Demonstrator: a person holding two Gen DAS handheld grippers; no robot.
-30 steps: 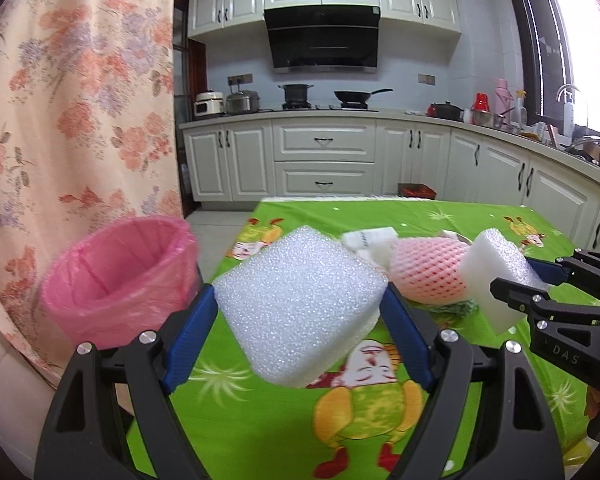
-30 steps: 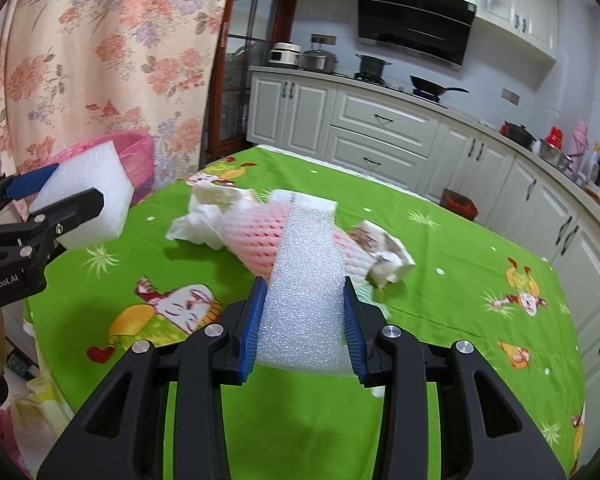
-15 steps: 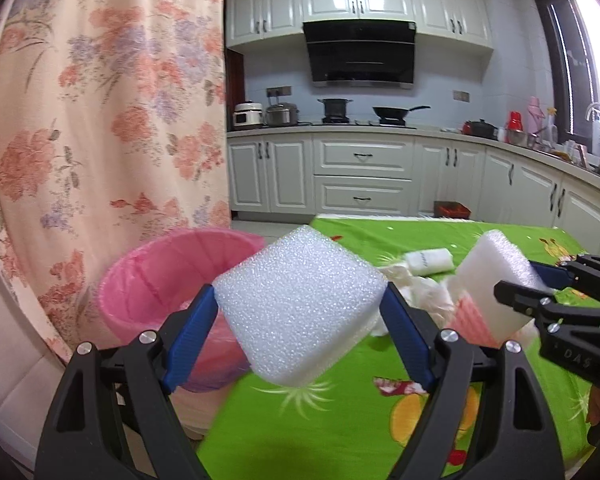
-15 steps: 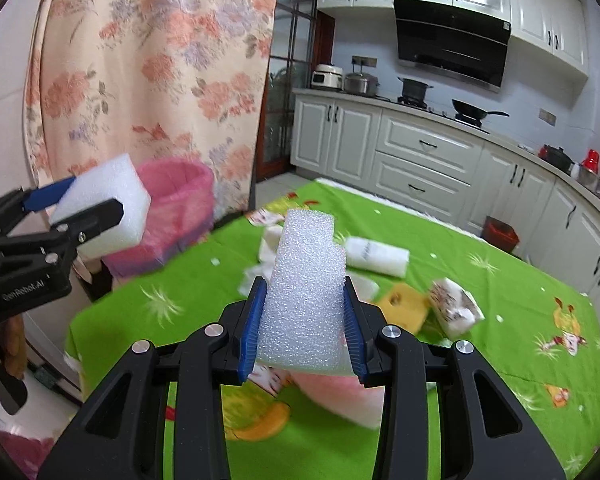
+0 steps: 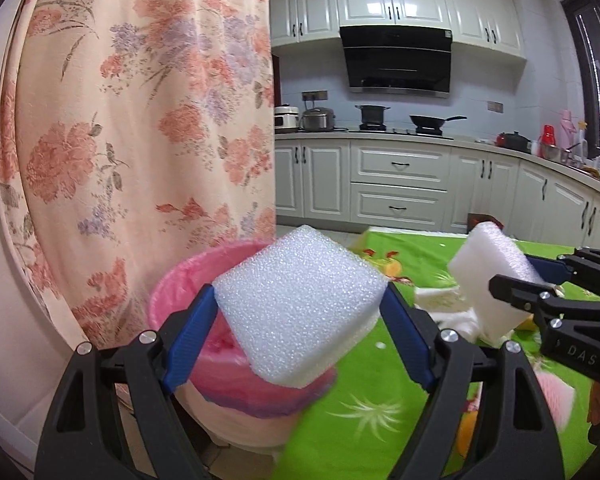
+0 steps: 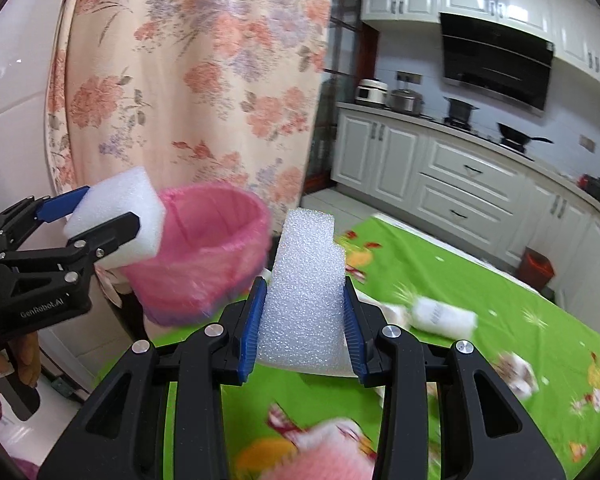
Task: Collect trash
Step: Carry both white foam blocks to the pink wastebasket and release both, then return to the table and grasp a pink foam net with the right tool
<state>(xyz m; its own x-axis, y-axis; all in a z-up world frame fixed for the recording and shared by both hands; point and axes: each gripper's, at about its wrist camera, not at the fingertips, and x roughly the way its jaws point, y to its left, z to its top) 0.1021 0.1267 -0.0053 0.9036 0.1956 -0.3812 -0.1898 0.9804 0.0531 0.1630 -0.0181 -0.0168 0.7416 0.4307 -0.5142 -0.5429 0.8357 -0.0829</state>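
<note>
My left gripper (image 5: 298, 320) is shut on a wide white foam block (image 5: 300, 304), held just in front of and above the pink-lined trash bin (image 5: 180, 304) beside the table's left edge. In the right wrist view the same left gripper (image 6: 100, 220) shows at the left with its foam block (image 6: 120, 212) against the bin's rim (image 6: 220, 216). My right gripper (image 6: 304, 312) is shut on a narrow, notched white foam piece (image 6: 306, 288), over the green tablecloth (image 6: 480, 280) near the bin. From the left wrist view the right gripper (image 5: 512, 280) appears at the right with that foam piece (image 5: 488, 276).
A floral curtain (image 5: 140, 140) hangs right behind the bin. On the table lie a white paper roll (image 6: 444, 316), crumpled paper scraps (image 6: 516, 372) and a pink foam fruit net (image 6: 332, 456). Kitchen cabinets (image 5: 400, 184) stand behind; a small red bin (image 6: 536, 268) sits on the floor.
Both grippers have swung left across the table toward the pink bin, each keeping its foam. The bin now looms larger and sits right behind the left gripper's block.
</note>
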